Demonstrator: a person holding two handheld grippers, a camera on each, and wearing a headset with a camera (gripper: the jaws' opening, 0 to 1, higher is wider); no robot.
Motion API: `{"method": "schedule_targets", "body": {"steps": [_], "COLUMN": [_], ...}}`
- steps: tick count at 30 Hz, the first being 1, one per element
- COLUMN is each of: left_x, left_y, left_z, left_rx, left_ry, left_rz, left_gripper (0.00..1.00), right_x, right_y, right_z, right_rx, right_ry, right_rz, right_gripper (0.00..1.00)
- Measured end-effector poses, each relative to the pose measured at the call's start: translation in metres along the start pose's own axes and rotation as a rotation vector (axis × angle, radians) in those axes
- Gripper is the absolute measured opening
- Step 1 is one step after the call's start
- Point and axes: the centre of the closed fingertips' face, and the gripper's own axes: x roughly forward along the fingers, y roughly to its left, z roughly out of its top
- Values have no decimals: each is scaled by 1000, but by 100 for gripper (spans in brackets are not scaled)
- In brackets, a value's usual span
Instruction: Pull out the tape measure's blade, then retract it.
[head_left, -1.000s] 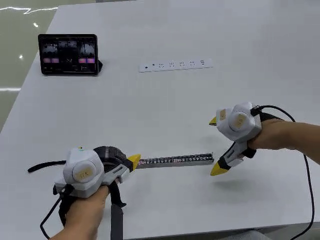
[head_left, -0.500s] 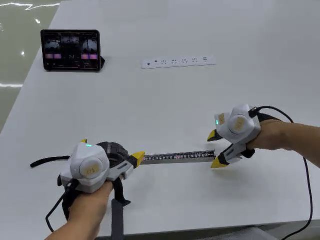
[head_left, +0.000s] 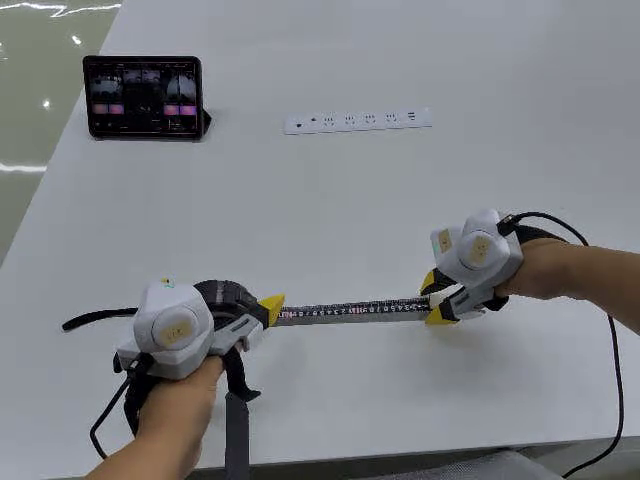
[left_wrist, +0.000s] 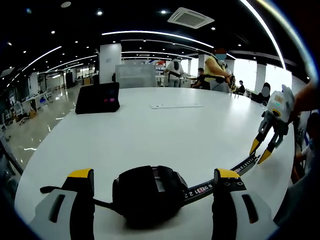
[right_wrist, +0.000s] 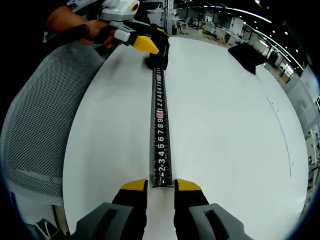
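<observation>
The tape measure's black case is seen on the white table between the jaws of the left gripper, which are spread wide, clear of its sides. The blade is stretched from the case to the right gripper. Its tip is set between jaws standing close beside it, but whether it is pinched cannot be told. A power strip and a tablet are found well beyond both grippers.

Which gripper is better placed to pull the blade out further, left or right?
Right. The right gripper has its jaws on either side of the blade at its free end, ready to pinch. The left gripper brackets the tape measure case, better for steadying it.
</observation>
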Motion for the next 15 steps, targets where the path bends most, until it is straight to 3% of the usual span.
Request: {"method": "schedule_targets", "body": {"steps": [10,15], "left_x": [1,2], "left_y": [-2,-5], "left_z": [-6,-12], "left_rx": [-16,-12], "left_ry": [14,36], "left_rz": [-5,-7], "left_gripper": [93,86], "right_x": [1,4], "right_y": [0,-1], "right_z": [1,2], "right_rx": [72,64], "right_ry": [7,75], "right_rz": [4,-15], "right_gripper": [12,11]}}
